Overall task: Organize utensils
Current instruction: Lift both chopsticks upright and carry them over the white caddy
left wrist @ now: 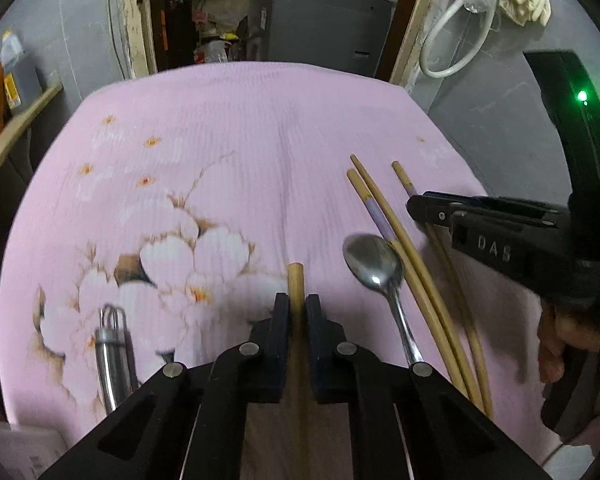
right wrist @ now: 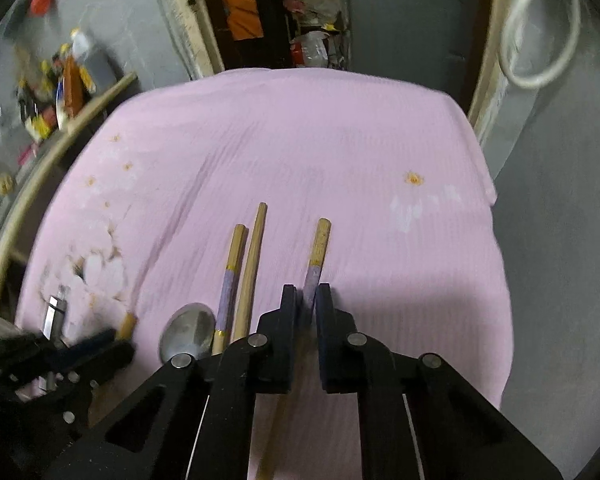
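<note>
My left gripper [left wrist: 297,306] is shut on a plain wooden chopstick [left wrist: 295,280] held above the pink cloth. My right gripper [right wrist: 306,298] is shut on a purple-banded chopstick [right wrist: 318,252]; it shows at the right of the left wrist view [left wrist: 416,204]. Two more chopsticks, one purple-banded [left wrist: 374,210] and one plain [left wrist: 396,224], lie side by side on the cloth next to a steel spoon [left wrist: 374,262]. They also show in the right wrist view: the banded one [right wrist: 228,288], the plain one [right wrist: 252,268] and the spoon [right wrist: 188,334].
A steel whisk-like utensil [left wrist: 112,344] lies at the left of the pink flowered tablecloth [left wrist: 240,140]. A wooden shelf with bottles [left wrist: 4,92] stands left of the table. A grey cabinet [left wrist: 320,24] stands behind it, with a white hose [left wrist: 456,32] hanging on the right wall.
</note>
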The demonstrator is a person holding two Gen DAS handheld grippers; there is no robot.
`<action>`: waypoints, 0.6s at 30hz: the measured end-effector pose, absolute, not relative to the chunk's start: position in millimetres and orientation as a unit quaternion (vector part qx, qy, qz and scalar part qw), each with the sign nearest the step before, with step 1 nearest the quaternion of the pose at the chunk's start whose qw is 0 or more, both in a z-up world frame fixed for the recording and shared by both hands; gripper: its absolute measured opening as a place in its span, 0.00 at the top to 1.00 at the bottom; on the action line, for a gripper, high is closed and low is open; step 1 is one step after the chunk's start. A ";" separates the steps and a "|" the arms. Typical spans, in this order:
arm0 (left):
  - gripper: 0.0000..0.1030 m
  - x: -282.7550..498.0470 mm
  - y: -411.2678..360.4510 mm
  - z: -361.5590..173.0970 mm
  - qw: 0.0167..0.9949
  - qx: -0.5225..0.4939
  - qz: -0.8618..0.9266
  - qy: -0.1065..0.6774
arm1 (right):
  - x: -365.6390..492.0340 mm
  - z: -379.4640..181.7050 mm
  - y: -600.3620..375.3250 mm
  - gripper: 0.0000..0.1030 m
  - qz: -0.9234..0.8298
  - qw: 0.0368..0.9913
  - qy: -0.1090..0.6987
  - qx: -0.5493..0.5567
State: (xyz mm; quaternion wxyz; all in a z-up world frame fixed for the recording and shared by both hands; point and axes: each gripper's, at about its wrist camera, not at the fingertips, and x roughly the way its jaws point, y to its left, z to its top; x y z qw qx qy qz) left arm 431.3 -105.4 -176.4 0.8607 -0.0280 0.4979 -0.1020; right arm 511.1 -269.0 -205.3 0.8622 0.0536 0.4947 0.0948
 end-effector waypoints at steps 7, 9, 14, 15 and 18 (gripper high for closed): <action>0.92 409.9 -85.9 -158.1 0.868 -0.084 -0.112 0.477 | 472.2 -184.9 -299.3 0.93 0.101 0.880 0.443 0.137; 0.92 403.5 -83.5 -148.9 0.873 -0.084 -0.116 0.467 | 458.6 -173.4 -302.6 0.93 0.100 0.889 0.423 0.142; 0.92 385.5 -80.2 -123.4 0.885 -0.080 -0.130 0.439 | 422.3 -140.4 -312.1 0.93 0.093 0.913 0.369 0.145; 0.92 379.1 -79.8 -115.4 0.889 -0.079 -0.134 0.431 | 418.1 -132.9 -313.8 0.93 0.092 0.918 0.359 0.143; 0.92 367.7 -77.8 -99.3 0.896 -0.075 -0.141 0.414 | 400.8 -108.6 -313.8 0.93 0.085 0.932 0.329 0.125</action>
